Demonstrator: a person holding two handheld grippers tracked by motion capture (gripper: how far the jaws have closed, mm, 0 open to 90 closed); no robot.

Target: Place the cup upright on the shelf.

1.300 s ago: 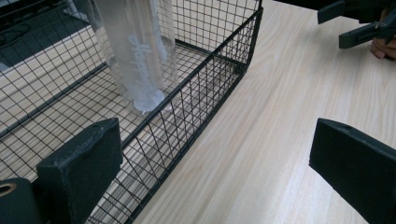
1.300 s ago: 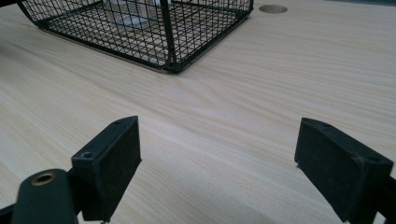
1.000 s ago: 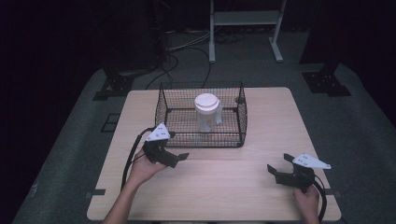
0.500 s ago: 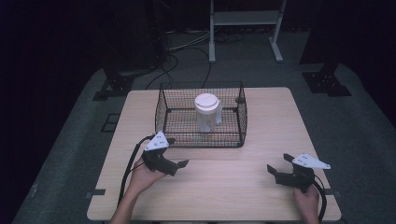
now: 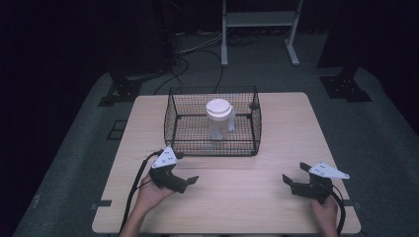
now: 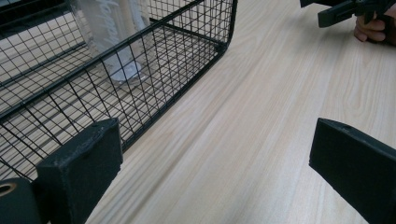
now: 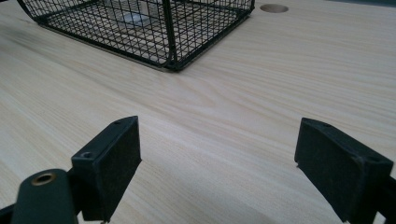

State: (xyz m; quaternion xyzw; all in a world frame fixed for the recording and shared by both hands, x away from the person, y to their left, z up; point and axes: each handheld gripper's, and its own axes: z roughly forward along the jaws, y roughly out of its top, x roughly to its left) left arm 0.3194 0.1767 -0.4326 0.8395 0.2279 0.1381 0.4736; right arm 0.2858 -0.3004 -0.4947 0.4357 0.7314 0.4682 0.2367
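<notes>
The clear jug with its white lid [image 5: 219, 118] stands upright inside the black wire basket [image 5: 212, 148], toward the back middle of the wooden table [image 5: 247, 197]. Nothing touches it. The left gripper [image 5: 185, 182] has pulled back from the basket's front wall since a second ago and now sits lower and nearer the person, its jaws spread wide with only bare wood between them. The right gripper [image 5: 291, 181] has not moved; it rests near the table's front right, well apart from the basket, jaws likewise wide and holding nothing.
</notes>
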